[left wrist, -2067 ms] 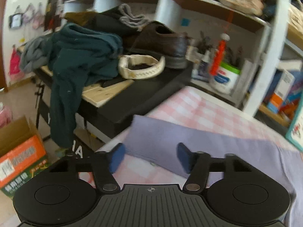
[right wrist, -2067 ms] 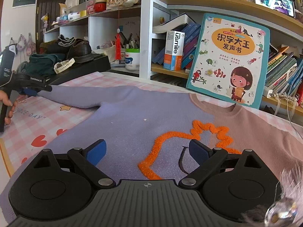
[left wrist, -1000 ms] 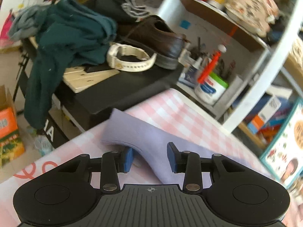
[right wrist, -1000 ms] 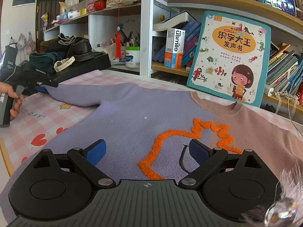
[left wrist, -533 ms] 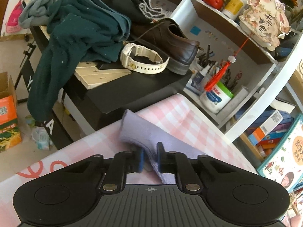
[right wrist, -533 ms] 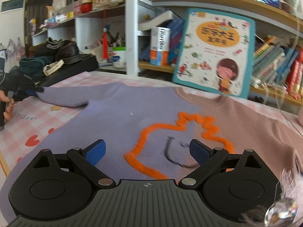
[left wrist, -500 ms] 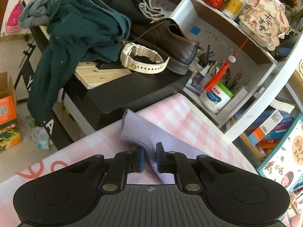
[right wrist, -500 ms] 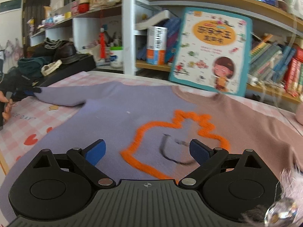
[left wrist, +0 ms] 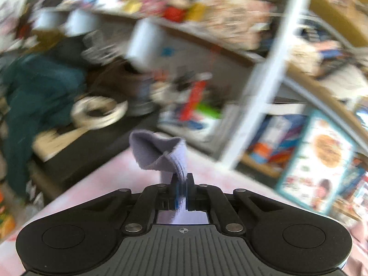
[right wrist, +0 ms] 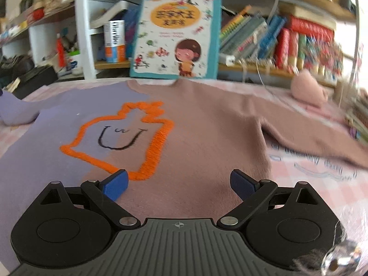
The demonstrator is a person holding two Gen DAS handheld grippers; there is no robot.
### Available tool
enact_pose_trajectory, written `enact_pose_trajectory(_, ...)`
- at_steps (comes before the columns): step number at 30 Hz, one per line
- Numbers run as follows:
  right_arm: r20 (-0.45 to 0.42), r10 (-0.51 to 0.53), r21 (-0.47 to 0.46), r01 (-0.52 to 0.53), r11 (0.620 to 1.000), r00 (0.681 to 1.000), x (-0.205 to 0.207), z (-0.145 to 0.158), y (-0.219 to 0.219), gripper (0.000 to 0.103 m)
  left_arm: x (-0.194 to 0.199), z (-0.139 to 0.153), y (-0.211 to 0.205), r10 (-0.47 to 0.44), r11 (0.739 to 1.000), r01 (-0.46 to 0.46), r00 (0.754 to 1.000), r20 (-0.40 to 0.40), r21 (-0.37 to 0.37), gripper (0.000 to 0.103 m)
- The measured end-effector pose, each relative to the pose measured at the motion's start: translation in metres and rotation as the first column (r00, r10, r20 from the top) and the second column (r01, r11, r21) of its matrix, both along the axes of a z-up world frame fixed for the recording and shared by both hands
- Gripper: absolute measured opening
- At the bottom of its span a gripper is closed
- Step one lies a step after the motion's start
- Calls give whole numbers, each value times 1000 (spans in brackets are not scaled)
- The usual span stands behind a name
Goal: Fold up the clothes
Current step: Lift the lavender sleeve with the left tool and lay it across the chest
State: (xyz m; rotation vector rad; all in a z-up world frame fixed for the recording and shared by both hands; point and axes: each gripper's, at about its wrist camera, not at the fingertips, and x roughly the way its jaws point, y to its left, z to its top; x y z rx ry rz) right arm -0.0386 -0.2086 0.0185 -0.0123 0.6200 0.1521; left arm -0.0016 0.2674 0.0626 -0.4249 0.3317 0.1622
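Note:
A two-tone sweater [right wrist: 188,124], lilac on the left half and dusty pink on the right, lies flat on the pink checked tablecloth [right wrist: 322,184] with an orange outline figure [right wrist: 122,135] stitched on its chest. My left gripper [left wrist: 181,191] is shut on the lilac sleeve cuff [left wrist: 158,151], which bunches up above the pads, lifted off the cloth. My right gripper [right wrist: 179,184] hangs open just over the sweater's lower chest, nothing between its fingers. The lilac sleeve [right wrist: 16,110] shows raised at the right wrist view's left edge; the pink sleeve [right wrist: 310,133] stretches right.
A teal children's book [right wrist: 177,34] leans on the bookshelf behind the sweater. A pink plush [right wrist: 308,89] sits at the far right. Left of the table stands a black stand [left wrist: 76,151] with a green garment [left wrist: 34,92], a white strap [left wrist: 99,112] and a shoe.
My left gripper closed on the lilac cuff and lifted it off the table, swinging right. My right gripper slid right across the sweater, from the lilac half toward the pink half.

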Motion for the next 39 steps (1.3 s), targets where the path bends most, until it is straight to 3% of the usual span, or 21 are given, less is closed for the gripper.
enact_pose_trajectory(5,-17,22,-45,-23,999,1000,1,-2,10,95,14,39,-55,-181,983,176,978,104,55,3)
enact_pose_trajectory(9,-7,34,-55,-35,998,999,0,-1,12,95,35,59,-97,-321,947,315,936,148,60,3)
enact_pose_trajectory(15,0,26,-21,-26,999,1000,0,1,7,95,69,70,-152,-458,887,460,873,168,25,3)
enact_pose_trajectory(22,15,42,-33,-42,999,999,-3,2,10,95,96,59,-225,-567,822,569,814,125,23,3)
enact_pose_trajectory(26,17,53,-39,-53,998,998,-3,2,12,95,108,43,-258,-620,782,623,780,88,-20,3)
enact_pose_trajectory(32,13,51,-12,-51,999,999,-3,2,8,95,122,13,-295,-667,745,666,745,-13,-42,4)
enact_pose_trajectory(34,12,49,-3,-48,999,999,-3,2,7,95,121,7,-301,-677,736,675,735,-30,-58,10)
enact_pose_trajectory(36,11,46,4,-46,999,999,-3,2,6,95,118,5,-305,-695,718,692,718,-39,-76,24)
enact_pose_trajectory(38,9,43,7,-43,999,999,-2,3,5,95,110,9,-304,-709,704,707,705,-13,-68,65)
enact_pose_trajectory(39,7,43,7,-43,999,999,-2,2,5,95,105,12,-303,-715,698,714,699,0,-63,72)
